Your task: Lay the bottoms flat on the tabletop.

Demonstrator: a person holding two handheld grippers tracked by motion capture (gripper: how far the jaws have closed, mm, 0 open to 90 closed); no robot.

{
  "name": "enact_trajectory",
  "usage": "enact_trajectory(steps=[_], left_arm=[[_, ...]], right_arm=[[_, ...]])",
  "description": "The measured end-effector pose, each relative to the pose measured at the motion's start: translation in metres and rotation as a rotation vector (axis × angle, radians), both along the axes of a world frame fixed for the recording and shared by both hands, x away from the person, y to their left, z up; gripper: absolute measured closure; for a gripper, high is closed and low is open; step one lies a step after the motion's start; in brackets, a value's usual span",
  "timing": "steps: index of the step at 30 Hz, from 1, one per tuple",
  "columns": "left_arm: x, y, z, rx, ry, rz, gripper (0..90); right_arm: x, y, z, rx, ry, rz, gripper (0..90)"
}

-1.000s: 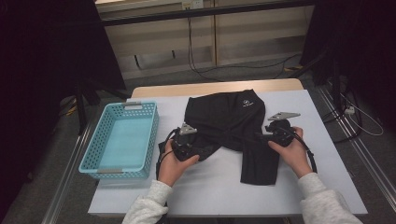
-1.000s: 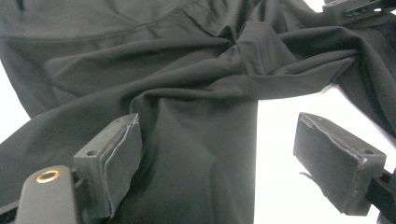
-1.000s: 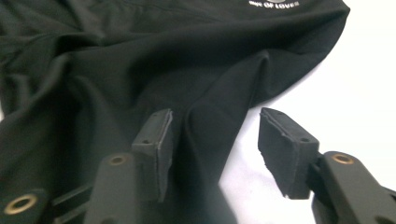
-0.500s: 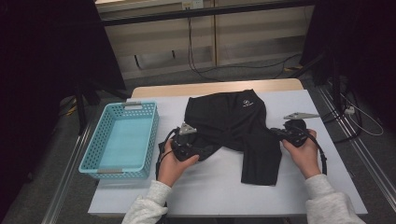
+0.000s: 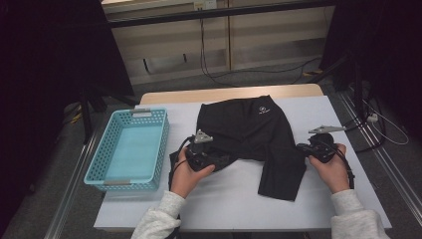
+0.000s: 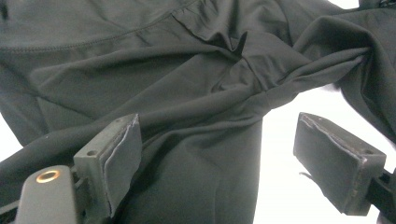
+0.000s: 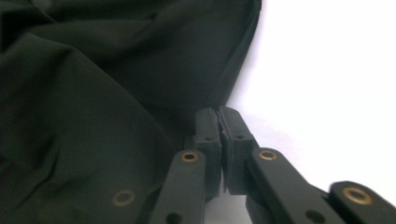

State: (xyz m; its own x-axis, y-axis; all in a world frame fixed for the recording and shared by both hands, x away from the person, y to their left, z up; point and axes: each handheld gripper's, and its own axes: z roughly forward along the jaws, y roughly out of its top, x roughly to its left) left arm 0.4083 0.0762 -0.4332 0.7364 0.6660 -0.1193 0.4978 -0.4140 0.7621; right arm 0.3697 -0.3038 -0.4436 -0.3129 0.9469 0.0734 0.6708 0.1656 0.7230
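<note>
Black shorts (image 5: pixel 249 124) lie spread on the white table (image 5: pixel 224 204), waistband away from me, one leg reaching toward the front edge. My left gripper (image 5: pixel 216 158) rests low on the shorts' left side. Its jaws stand wide open (image 6: pixel 224 163) with wrinkled black cloth (image 6: pixel 140 70) lying between them, and the pads (image 6: pixel 119 158) do not press on it. My right gripper (image 5: pixel 302 147) is at the right edge of the near leg. Its jaws have just closed (image 7: pixel 219 135), pads together, the tips pinching the hem of the shorts (image 7: pixel 93 93).
A light blue plastic basket (image 5: pixel 160 149) stands at the table's left side with nothing in it. Bare white table lies in front of the shorts and to their right. Cables trail across the floor behind the table.
My right gripper has shut and moved right, from on top of the leg to its outer edge, drawing the hem slightly outward. The left hand has stayed put.
</note>
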Motion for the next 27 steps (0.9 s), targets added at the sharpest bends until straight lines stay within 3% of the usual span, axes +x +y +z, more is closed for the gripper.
enact_trajectory(steps=[4, 8, 15, 21, 27], left_arm=[[0.000, 0.001, 0.000, 0.005, -0.004, -0.002, 16.0], [0.000, -0.001, 0.000, -0.007, -0.005, 0.004, 16.0], [0.000, -0.001, 0.001, -0.003, -0.003, -0.001, 16.2], [-0.001, -0.001, 0.002, -0.007, -0.002, -0.008, 16.2], [-0.002, 0.000, 0.005, -0.013, -0.009, -0.012, 16.4]], right_arm=[[0.000, -0.005, 0.006, 0.020, -0.034, 0.007, 89.7], [-0.002, -0.009, 0.005, 0.034, -0.030, 0.004, 89.1], [-0.005, 0.006, 0.009, -0.024, -0.065, 0.063, 72.5], [-0.014, 0.007, 0.014, -0.004, -0.080, 0.071, 63.5], [-0.034, 0.014, 0.011, 0.001, -0.077, 0.141, 60.7]])
